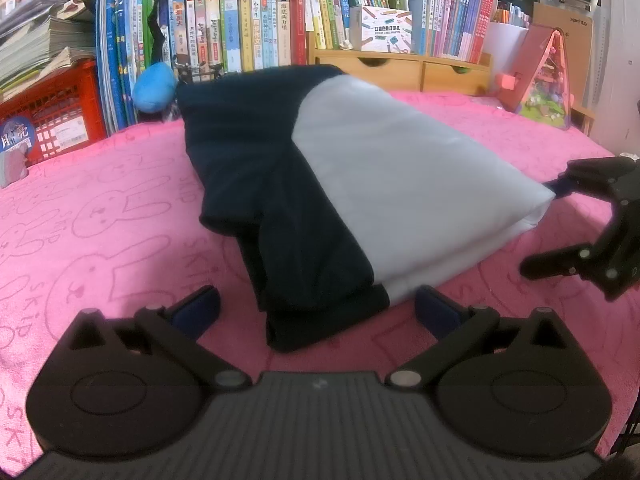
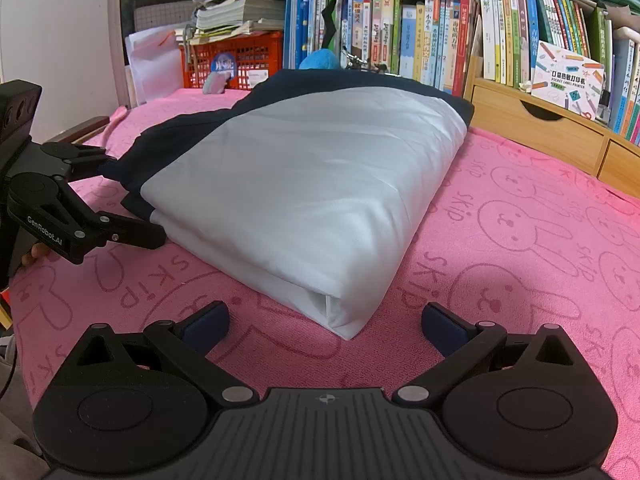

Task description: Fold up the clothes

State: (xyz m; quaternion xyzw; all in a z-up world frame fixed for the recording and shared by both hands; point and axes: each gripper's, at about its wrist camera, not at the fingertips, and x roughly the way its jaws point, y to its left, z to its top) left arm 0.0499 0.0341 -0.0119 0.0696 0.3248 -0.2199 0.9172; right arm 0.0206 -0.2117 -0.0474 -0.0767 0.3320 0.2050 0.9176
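The left tongs [image 1: 318, 308] are seen spread wide, empty, with the dark end of the garment [image 1: 320, 184] just ahead between the pads. The right tongs [image 2: 326, 322] are likewise spread and empty, the white folded corner lying just ahead at 12 o'clock, apparently not touched.

The garment, white with navy parts, lies folded into a thick packet on the pink towel [image 2: 520, 240] covering the worktop, in front of the bookshelf [image 2: 420, 32].

The folding is judged nearly complete; what remains appears to be a last fold or a squaring-up. For this to be done well, all layers at each near corner should be pinched together, lifted evenly by both tongs, and laid over without the loose navy sleeve being dragged out.

In the right view the packet's long axis runs from about 6 o'clock towards 12, slightly tilted to 1. The closed folded edge faces 3 o'clock; the navy part points to 10 o'clock.
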